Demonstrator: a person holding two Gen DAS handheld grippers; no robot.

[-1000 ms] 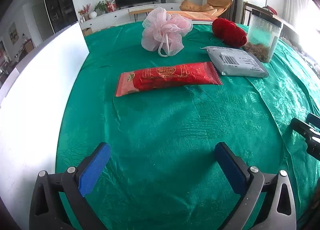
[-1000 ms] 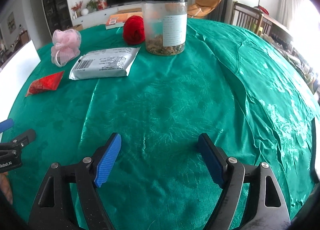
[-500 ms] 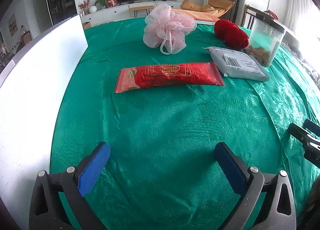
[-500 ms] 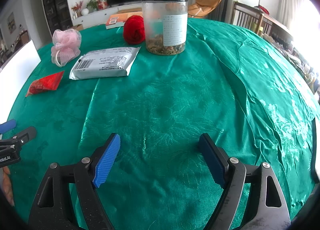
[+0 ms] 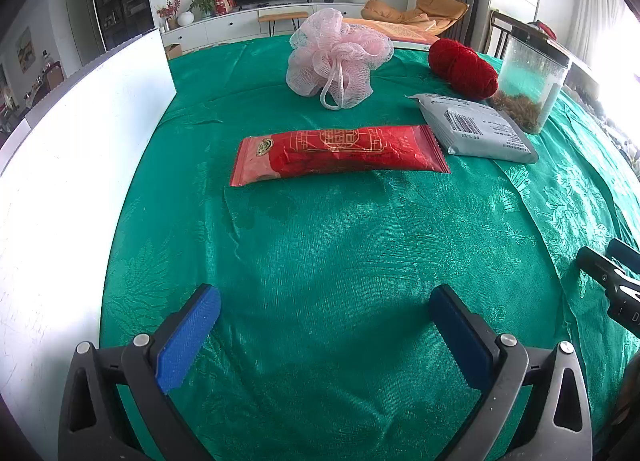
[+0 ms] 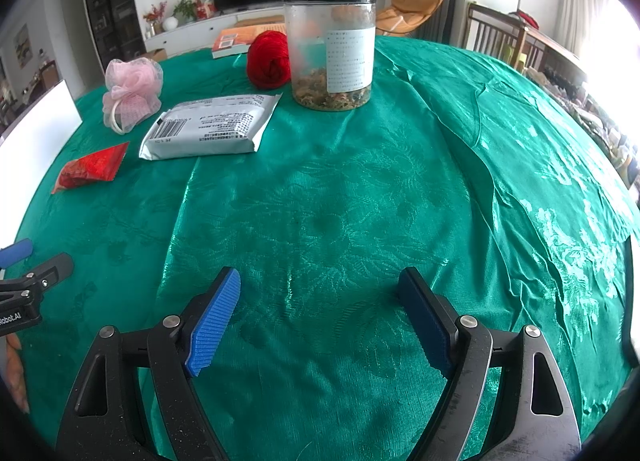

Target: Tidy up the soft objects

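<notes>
Green patterned cloth [image 5: 320,245] covers the table, bare and roomy in front of both claws; a white board [image 5: 80,165] stands along its left edge. The left claw [image 5: 324,325] and the right claw [image 6: 320,313] both hover wide apart above bare cloth, gripping nothing. Well beyond them lie one pink mesh bath puff [image 5: 340,57], one red yarn ball [image 5: 464,67], one red snack packet [image 5: 340,155] with gold ornament, one grey pouch [image 5: 476,131] bearing a barcode, and one clear jar [image 6: 331,49] with a black lid and white label, its print too small to read.
</notes>
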